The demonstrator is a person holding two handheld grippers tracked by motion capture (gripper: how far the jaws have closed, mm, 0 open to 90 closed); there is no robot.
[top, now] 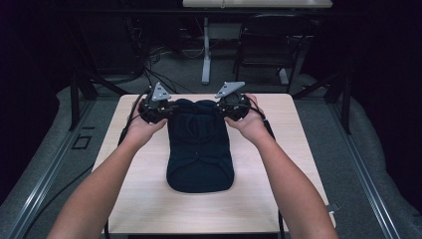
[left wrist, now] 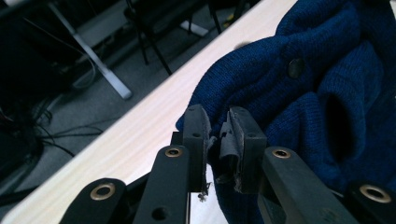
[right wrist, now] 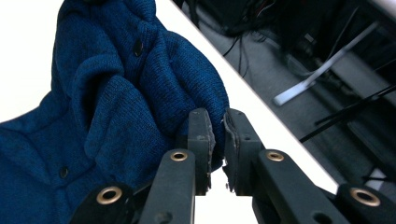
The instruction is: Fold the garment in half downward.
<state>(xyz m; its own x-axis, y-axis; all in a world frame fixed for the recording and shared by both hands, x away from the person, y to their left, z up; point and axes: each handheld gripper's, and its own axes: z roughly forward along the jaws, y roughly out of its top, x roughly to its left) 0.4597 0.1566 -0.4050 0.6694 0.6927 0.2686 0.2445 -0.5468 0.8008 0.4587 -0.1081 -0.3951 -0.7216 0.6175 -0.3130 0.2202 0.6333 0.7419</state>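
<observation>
both grippers [left wrist: 218, 133] [right wrist: 218, 135] pinch sweater [top: 200, 144] on table [top: 278, 189].

Right gripper [right wrist: 218, 140]: my jaws nearly together, pinching a fold of the knit's edge.
Knit [right wrist: 116, 116]: blue, bunched and creased at my left, draped on the table [right wrist: 28, 60].
Buttons [right wrist: 138, 45]: I count two dark ones, one high, one low.
Table edge: runs diagonally past my jaws.
Floor [right wrist: 289, 60]: dark, with cables and a pale leg.
</observation>
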